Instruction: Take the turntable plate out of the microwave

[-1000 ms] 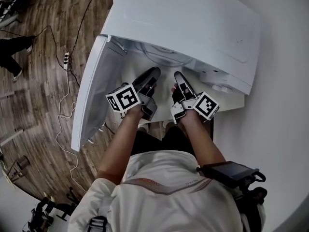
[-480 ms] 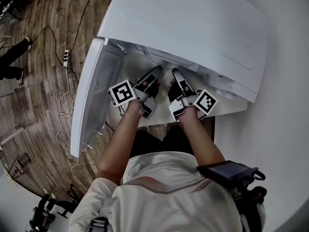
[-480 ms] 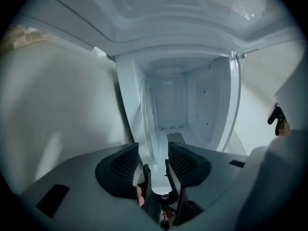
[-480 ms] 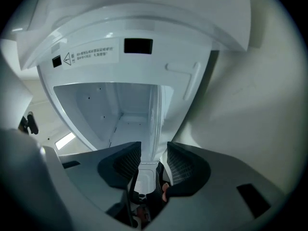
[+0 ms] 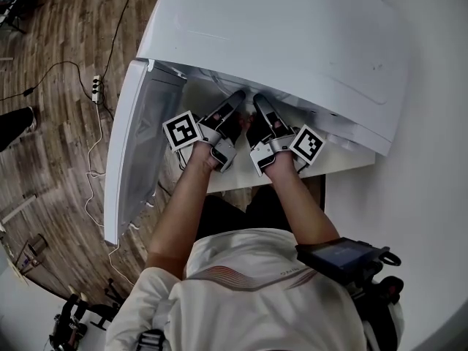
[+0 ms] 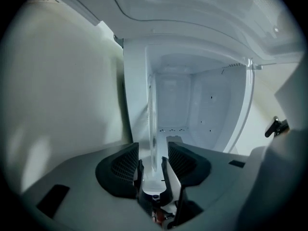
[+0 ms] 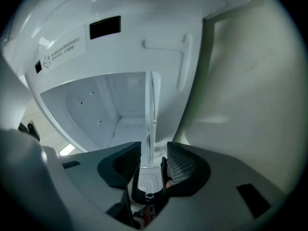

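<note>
Wooden flooring (image 5: pixel 51 123) is seen left of a white microwave (image 5: pixel 292 35), its door (image 5: pixel 135 152) swung wide open. Inside the cavity, the rim of the glass turntable plate (image 6: pixel 153 129) is straddled by both grippers. The left gripper (image 6: pixel 152 161) is released, jaws clear of the glass, and the right gripper (image 7: pixel 149 171) has jaws opening around it without pressing.

turntable plate (image 6: pixel 153 129) hidden in head view beneath top of the microwave (image 5: pixel 292 35). microwave's rear cut off at upper edge. label (image 7: pixel 65 49) print on microwave unreadable.
</note>
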Tool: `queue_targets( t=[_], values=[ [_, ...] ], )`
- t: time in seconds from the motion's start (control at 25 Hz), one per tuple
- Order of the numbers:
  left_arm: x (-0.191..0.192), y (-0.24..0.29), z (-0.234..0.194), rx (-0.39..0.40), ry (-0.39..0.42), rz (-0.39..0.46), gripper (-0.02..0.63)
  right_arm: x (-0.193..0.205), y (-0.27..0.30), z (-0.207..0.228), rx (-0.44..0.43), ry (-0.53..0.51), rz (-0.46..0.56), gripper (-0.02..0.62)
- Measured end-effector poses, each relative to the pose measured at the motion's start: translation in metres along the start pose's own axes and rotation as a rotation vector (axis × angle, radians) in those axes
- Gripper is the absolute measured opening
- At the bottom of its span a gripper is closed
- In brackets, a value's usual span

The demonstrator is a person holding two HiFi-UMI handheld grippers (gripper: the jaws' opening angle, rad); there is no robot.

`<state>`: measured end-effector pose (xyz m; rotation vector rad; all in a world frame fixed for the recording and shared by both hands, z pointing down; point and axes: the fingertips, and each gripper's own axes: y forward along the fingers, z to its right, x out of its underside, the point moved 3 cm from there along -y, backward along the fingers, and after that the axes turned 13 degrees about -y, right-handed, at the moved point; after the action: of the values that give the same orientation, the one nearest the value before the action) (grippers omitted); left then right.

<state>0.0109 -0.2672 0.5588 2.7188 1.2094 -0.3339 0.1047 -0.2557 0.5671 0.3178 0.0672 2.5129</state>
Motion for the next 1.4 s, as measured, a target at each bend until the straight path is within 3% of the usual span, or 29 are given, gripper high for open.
queue_targets(
  t=[0.52, 0.8, 1.08, 1.4],
  values=[
    [0.003, 0.007, -0.007, -0.029, -0.093, -0.034, 0.177, 0.0, 0.001, 0.007, 0.029, 0.114, 0.005, 0.149],
    [0.0, 0.007, -0.009, -0.064, -0.116, -0.057, 0.106, 0.002, 0.0, 0.008, 0.027, 0.199, 0.024, 0.147],
    [0.004, 0.009, -0.001, -0.034, -0.082, -0.09, 0.044, 0.002, -0.001, 0.003, 0.004, 0.198, 0.022, 0.104],
    [0.005, 0.006, 0.001, 0.036, -0.059, -0.102, 0.041, 0.001, -0.003, -0.006, -0.016, 0.058, 0.049, 0.034]
  ],
)
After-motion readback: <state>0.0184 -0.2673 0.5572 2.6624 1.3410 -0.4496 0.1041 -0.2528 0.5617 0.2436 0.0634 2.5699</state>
